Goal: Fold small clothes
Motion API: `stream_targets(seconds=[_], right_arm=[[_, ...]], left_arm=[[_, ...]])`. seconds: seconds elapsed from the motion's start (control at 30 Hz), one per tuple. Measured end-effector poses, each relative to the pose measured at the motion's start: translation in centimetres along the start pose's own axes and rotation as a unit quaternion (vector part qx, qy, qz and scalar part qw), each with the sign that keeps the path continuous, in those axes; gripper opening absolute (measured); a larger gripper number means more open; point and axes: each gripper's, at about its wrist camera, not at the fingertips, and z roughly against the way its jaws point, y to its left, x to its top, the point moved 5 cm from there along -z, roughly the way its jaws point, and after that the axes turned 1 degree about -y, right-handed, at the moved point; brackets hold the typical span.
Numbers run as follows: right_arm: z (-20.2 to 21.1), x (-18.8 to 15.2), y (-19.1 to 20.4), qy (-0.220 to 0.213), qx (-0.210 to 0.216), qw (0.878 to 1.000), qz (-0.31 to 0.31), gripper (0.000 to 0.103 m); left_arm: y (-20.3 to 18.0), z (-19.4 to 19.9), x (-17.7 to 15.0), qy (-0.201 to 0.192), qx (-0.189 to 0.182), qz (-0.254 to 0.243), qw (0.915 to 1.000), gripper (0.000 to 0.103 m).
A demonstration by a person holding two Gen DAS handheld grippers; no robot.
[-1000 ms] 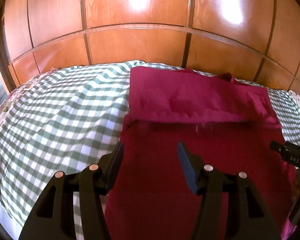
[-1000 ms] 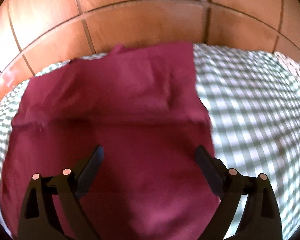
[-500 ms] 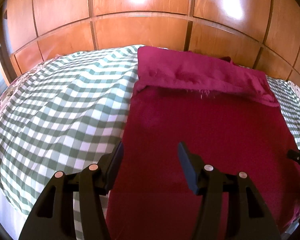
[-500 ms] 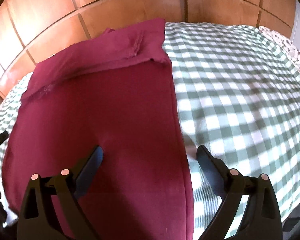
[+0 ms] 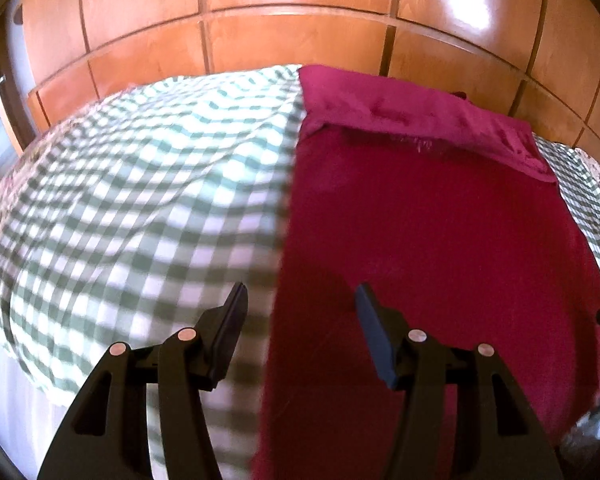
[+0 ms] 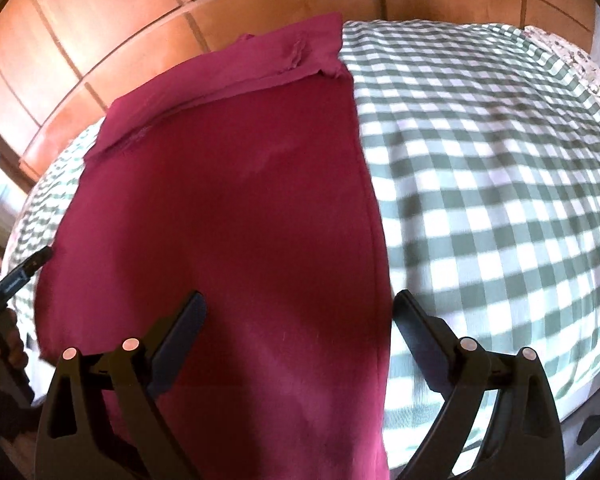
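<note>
The left gripper (image 5: 300, 300) is released above the green-and-white checked bed cover (image 5: 140, 200). The dark red cloth garment (image 5: 440, 240) lies flat on the bed, folded band at 12 o'clock. The right gripper (image 6: 300, 308) is released, astride its 3 o'clock edge.

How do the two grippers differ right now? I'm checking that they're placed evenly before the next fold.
The left gripper straddles the red cloth's left edge; the right gripper straddles its right edge. The right gripper's jaws stand wider than the left's. Both are open, empty, above the checked sheet.
</note>
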Motion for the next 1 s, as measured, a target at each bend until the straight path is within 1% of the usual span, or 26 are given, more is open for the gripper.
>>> stream_targets(seconds=[0.07,0.1,0.13,0.17,0.2,0.27,0.3,0.33,0.37,0.4,0.43,0.47,0.5,0.53,0.6,0.67,0.77,0.9,1.0], right_arm=[[0.5,-0.7,-0.1,0.006,0.003,1.000,0.003,0.087],[0.7,-1.0,-0.1,0.008,0.005,1.000,0.002,0.085],[1.0,-1.4,-0.2,0.011,0.008,1.000,0.000,0.081],[1.3,-2.0,-0.3,0.016,0.011,1.000,0.001,0.075],[1.6,-2.3,-0.3,0.018,0.012,1.000,0.001,0.071],[1.9,-3.0,-0.4,0.022,0.018,1.000,-0.001,0.056],[2.0,-3.4,-0.3,0.025,0.022,0.999,0.000,0.053],[2.0,-3.6,-0.2,0.025,0.020,0.999,0.002,0.048],[2.0,-3.7,-0.2,0.024,0.019,1.000,0.003,0.042],[2.1,-3.8,-0.2,0.021,0.020,1.000,0.004,0.039],[2.2,-3.8,-0.1,0.018,0.021,1.000,0.006,0.029],[2.3,-4.0,0.0,0.015,0.020,1.000,0.011,0.021],[2.3,-4.1,0.0,0.016,0.022,1.000,0.013,0.018],[2.2,-4.3,0.0,0.018,0.027,0.999,0.014,0.011],[2.2,-4.3,0.2,0.022,0.036,0.999,0.019,0.010],[2.9,-3.8,0.9,0.017,0.059,0.998,0.029,0.009],[4.0,-2.5,2.0,0.003,0.095,0.995,0.037,0.009],[5.2,0.4,3.4,-0.024,0.146,0.989,0.026,0.009],[4.8,3.0,3.4,-0.037,0.166,0.986,-0.001,0.009]], left_arm=[[0.9,0.4,-1.1,0.012,-0.011,0.005,0.9999,0.056],[1.3,0.6,-1.8,0.022,-0.026,0.008,0.9994,0.055],[1.5,0.8,-2.3,0.030,-0.040,0.009,0.9987,0.053],[1.6,1.2,-3.0,0.037,-0.055,0.009,0.9978,0.049],[1.7,1.4,-3.3,0.040,-0.063,0.007,0.9972,0.045],[1.3,1.8,-3.9,0.048,-0.086,-0.003,0.9952,0.039],[0.9,1.9,-4.1,0.054,-0.098,-0.012,0.9936,0.036],[0.6,1.9,-4.3,0.060,-0.104,-0.022,0.9926,0.035],[0.2,2.0,-4.5,0.064,-0.106,-0.031,0.9918,0.031],[-0.2,1.9,-4.6,0.070,-0.107,-0.044,0.9908,0.022],[-0.4,1.9,-4.6,0.073,-0.101,-0.055,0.9906,0.016],[-0.6,1.9,-4.5,0.074,-0.102,-0.065,0.9899,0.011],[-0.7,2.1,-4.3,0.072,-0.103,-0.070,0.9897,0.010],[-0.7,2.3,-4.2,0.069,-0.102,-0.072,0.9897,0.009],[-0.7,2.7,-4.1,0.065,-0.106,-0.068,0.9899,0.009],[-0.4,3.2,-3.8,0.061,-0.114,-0.058,0.9899,0.009],[0.2,3.9,-3.0,0.059,-0.149,-0.024,0.9868,0.008],[1.1,4.1,-1.2,0.055,-0.200,0.026,0.9779,0.008],[1.4,3.6,0.9,0.054,-0.229,0.058,0.9703,0.008]])
